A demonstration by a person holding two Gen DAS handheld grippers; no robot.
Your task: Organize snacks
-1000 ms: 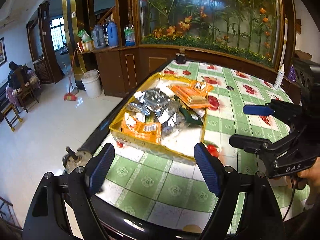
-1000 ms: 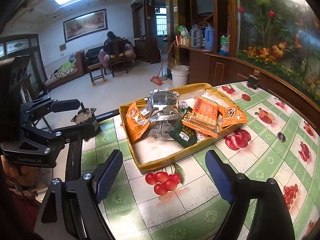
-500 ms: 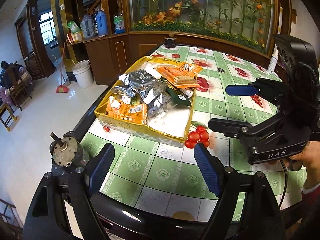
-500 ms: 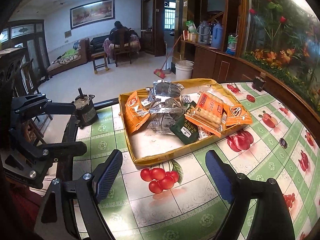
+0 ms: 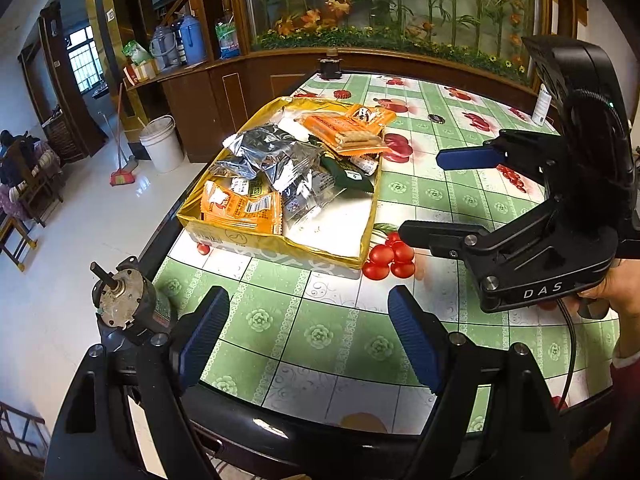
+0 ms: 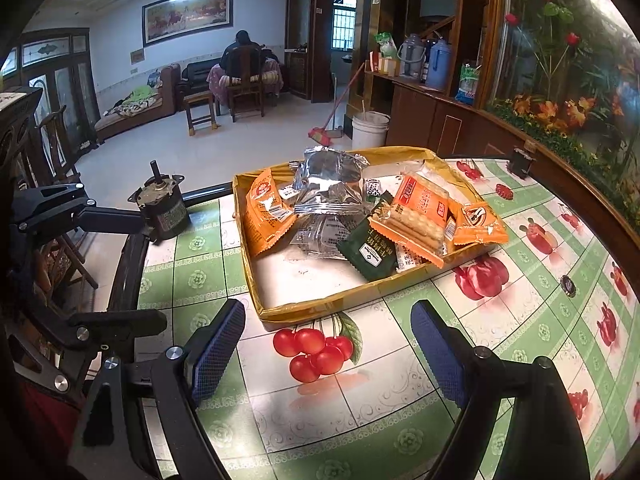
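A shallow yellow cardboard tray (image 5: pixel 276 246) (image 6: pixel 320 312) holds a heap of snack packs: silver foil bags (image 5: pixel 276 156) (image 6: pixel 328 184), orange packs (image 5: pixel 240 208) (image 6: pixel 264 212), an orange cracker pack (image 5: pixel 344 132) (image 6: pixel 420 212) and a dark green pack (image 5: pixel 348 174) (image 6: pixel 368 250). My left gripper (image 5: pixel 308 332) is open and empty above the table's near edge, short of the tray. My right gripper (image 6: pixel 328 352) is open and empty just before the tray; it also shows in the left wrist view (image 5: pixel 440 196), right of the tray.
The table (image 5: pixel 320 336) has a green-and-white fruit-print cloth. A small metal motor (image 5: pixel 128 304) (image 6: pixel 164 208) stands at the table's left corner. A dark cup (image 5: pixel 330 68) and a white bottle (image 5: pixel 542 106) stand at the far edge. Bottle caps (image 6: pixel 568 284) lie on the cloth.
Both grippers have drawn back slightly from the tray and swung left; the motor now shows larger. Both stay open. The snacks have not moved.
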